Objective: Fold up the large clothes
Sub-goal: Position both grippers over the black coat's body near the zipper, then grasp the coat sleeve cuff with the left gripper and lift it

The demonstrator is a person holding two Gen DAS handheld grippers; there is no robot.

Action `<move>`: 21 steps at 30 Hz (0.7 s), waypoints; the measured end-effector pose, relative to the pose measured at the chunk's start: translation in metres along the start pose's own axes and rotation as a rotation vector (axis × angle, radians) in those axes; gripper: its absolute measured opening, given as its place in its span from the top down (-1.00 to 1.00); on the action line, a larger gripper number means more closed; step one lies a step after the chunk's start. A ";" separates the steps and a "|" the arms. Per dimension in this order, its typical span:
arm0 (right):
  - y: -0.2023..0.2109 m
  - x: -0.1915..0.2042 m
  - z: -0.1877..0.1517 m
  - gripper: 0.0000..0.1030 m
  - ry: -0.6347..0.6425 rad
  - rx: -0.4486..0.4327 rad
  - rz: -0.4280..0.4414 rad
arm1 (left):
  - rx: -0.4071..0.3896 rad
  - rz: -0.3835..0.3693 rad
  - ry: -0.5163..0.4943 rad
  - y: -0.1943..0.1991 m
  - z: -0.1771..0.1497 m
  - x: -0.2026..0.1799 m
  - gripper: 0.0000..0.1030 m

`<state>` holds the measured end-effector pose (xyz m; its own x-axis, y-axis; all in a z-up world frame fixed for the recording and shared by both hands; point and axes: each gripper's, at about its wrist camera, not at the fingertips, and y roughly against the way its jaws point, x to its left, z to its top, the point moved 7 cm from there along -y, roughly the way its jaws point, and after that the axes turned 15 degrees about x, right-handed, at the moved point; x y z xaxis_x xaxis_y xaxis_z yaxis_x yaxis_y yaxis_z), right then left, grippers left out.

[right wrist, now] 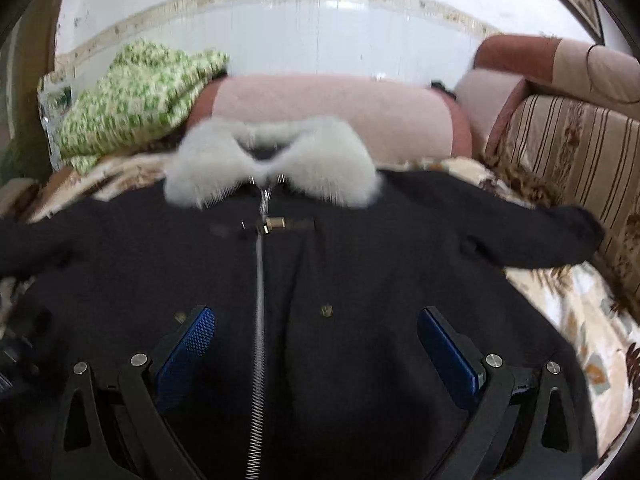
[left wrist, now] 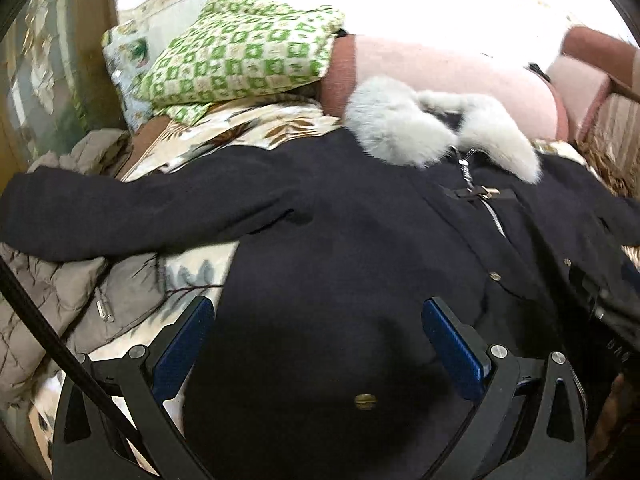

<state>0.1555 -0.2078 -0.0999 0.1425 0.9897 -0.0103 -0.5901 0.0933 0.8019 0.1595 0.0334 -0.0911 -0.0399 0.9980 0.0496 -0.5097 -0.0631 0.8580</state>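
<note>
Where it lies spread front-up on the leaf-patterned bedcover [left wrist: 236, 128], the black zip-front wool coat with a pale grey fur collar [right wrist: 320, 264] has both sleeves flung outward. Above it, the left hand-held gripper [left wrist: 318, 312] and right hand-held gripper [right wrist: 316, 320] hover with jaws spread wide, gripping nothing. A grey quilted jacket [left wrist: 52, 292] lies beside the left sleeve.

Leaf-print sofa cover [left wrist: 240, 128], black coat [left wrist: 340, 208], grey padded jacket [left wrist: 60, 292], green checked bedding [left wrist: 240, 52]

left tongs [left wrist: 318, 312] spread wide; right tongs [right wrist: 316, 322] likewise
</note>
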 end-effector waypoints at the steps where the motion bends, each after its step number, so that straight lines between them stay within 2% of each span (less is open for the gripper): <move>1: -0.005 -0.003 -0.002 -0.99 -0.007 0.017 0.006 | 0.002 -0.005 0.022 0.001 0.001 0.010 -1.00; 4: -0.012 -0.008 -0.005 -0.99 -0.031 0.047 0.038 | 0.019 -0.005 0.095 0.007 0.003 0.054 -1.00; 6: -0.012 -0.008 -0.005 -0.99 -0.035 0.046 0.039 | 0.020 0.032 0.155 0.012 0.003 0.093 -0.95; 9: -0.012 -0.005 -0.007 -0.99 -0.021 0.043 0.038 | 0.010 0.118 0.226 0.023 0.002 0.148 -0.65; 10: -0.012 -0.004 -0.007 -0.99 -0.015 0.043 0.035 | 0.015 0.155 0.257 0.028 0.001 0.173 -0.44; 11: -0.013 -0.002 -0.007 -0.99 -0.011 0.043 0.032 | 0.019 0.172 0.281 0.033 0.000 0.190 -0.32; 15: -0.013 0.000 -0.007 -0.99 -0.005 0.041 0.027 | -0.023 0.213 0.433 0.054 0.001 0.260 -0.32; 17: -0.014 0.001 -0.007 -0.99 -0.008 0.045 0.028 | -0.045 0.192 0.507 0.057 0.003 0.286 -0.38; 21: -0.019 -0.001 -0.009 -0.99 -0.018 0.065 0.034 | -0.041 0.063 0.599 0.040 0.012 0.328 -0.40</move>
<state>0.1596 -0.2101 -0.1205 0.1376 0.9901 0.0282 -0.5421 0.0514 0.8388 0.1362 0.3585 -0.0340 -0.5423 0.8143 -0.2069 -0.5227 -0.1342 0.8419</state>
